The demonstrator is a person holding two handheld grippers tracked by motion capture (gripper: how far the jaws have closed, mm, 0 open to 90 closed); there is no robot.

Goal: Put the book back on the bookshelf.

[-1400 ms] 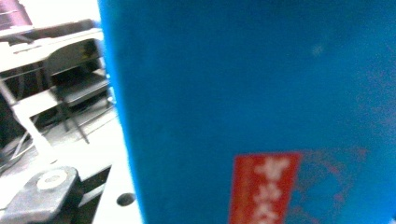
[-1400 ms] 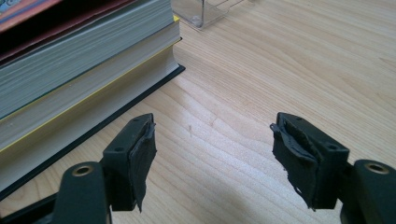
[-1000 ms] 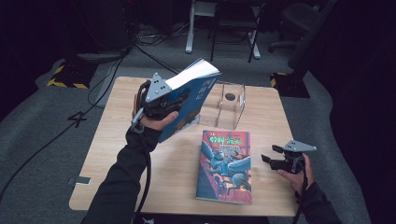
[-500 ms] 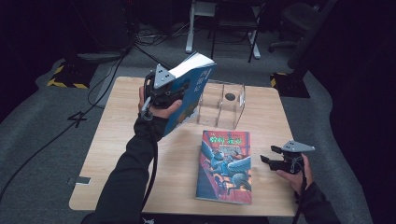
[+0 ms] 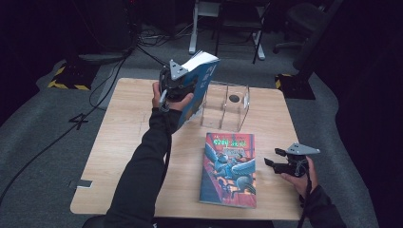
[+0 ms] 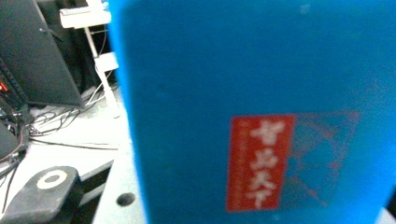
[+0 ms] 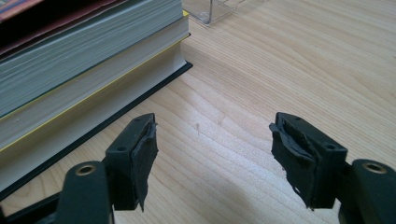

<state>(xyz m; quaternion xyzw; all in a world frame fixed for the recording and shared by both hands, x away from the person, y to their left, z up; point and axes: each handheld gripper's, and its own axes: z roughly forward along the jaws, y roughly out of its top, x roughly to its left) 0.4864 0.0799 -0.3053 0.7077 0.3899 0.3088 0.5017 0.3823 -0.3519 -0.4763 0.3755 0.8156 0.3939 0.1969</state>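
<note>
Over the far half of the table (image 5: 119,142), at about eleven o'clock from its centre, your left gripper (image 5: 177,85) held the blue book (image 5: 199,80) clear of the wood, jaws clamped on it, the book tilted with its white page edges uppermost and its upper corner leaning toward one o'clock. Seen along that gripper, the blue cover (image 6: 261,107) stood right in front of the lens, blurred, with a red label of pale characters (image 6: 259,163) at about five o'clock on it. Just beside the raised book, at three o'clock from it, a clear plastic stand (image 5: 227,105) sat on the table. Nearer to you, a book with an illustrated cover (image 5: 230,168) lay flat at roughly five o'clock from the table's centre. Your right gripper (image 5: 275,163) rested at three o'clock from that book, near the table's right edge, its jaws apart with nothing but bare wood between them (image 7: 212,144); the flat book's page edges (image 7: 79,84) lay at ten o'clock from them, close but not touching.
</note>
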